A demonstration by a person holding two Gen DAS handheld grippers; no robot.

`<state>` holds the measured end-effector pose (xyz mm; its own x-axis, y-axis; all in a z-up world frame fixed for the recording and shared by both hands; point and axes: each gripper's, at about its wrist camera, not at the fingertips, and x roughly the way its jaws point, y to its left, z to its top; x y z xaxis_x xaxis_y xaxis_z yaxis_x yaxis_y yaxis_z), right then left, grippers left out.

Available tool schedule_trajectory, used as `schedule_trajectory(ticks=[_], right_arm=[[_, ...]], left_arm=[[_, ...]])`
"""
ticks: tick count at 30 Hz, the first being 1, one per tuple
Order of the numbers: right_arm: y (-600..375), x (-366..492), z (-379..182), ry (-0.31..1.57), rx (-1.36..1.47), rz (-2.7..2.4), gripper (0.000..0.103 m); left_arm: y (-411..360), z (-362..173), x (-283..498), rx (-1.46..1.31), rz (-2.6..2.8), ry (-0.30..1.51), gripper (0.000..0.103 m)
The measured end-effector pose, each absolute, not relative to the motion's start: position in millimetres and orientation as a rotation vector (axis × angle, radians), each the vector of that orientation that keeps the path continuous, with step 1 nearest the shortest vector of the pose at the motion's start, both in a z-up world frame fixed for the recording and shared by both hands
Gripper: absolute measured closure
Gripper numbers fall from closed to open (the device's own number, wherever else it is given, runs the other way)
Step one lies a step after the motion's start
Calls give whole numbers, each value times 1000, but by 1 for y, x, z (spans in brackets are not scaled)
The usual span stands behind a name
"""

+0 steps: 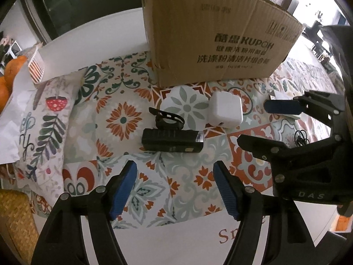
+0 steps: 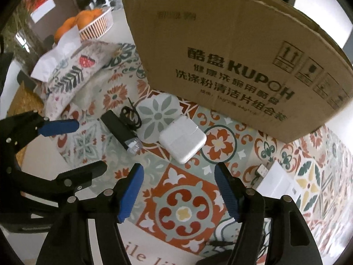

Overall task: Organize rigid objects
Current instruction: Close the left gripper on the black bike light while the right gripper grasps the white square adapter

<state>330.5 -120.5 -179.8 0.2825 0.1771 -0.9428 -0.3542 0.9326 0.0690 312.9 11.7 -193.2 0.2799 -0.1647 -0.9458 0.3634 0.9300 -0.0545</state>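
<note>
A black bike light (image 1: 172,140) with a strap mount (image 1: 166,119) lies on the patterned tablecloth, and a white power adapter (image 1: 226,110) lies to its right. Behind them stands a brown cardboard box (image 1: 218,39). My left gripper (image 1: 175,190) is open and empty, a short way in front of the light. My right gripper (image 2: 179,193) is open and empty, in front of the adapter (image 2: 183,139) and to the right of the light (image 2: 121,132). The box (image 2: 231,66) fills the back of the right wrist view. Each gripper shows in the other's view: the right gripper (image 1: 253,123) and the left gripper (image 2: 88,145).
A floral cushion (image 1: 44,128) and oranges (image 1: 11,75) in a basket (image 2: 97,27) are at the left. A white card (image 2: 278,183) and a small socket-like piece (image 2: 262,171) lie at the right. A thin black cable (image 1: 301,137) lies near the right gripper.
</note>
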Motion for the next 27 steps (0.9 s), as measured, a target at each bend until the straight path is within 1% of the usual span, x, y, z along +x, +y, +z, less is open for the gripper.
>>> schedule_trajectory(ticks=[15, 27], right_arm=[[-110, 355, -206, 1283, -311, 447, 35], [-99, 384, -227, 1293, -319, 487, 35]], left_arm=[[3, -215, 328, 178, -371, 1274, 31], [4, -228, 348, 138, -356, 1296, 31]])
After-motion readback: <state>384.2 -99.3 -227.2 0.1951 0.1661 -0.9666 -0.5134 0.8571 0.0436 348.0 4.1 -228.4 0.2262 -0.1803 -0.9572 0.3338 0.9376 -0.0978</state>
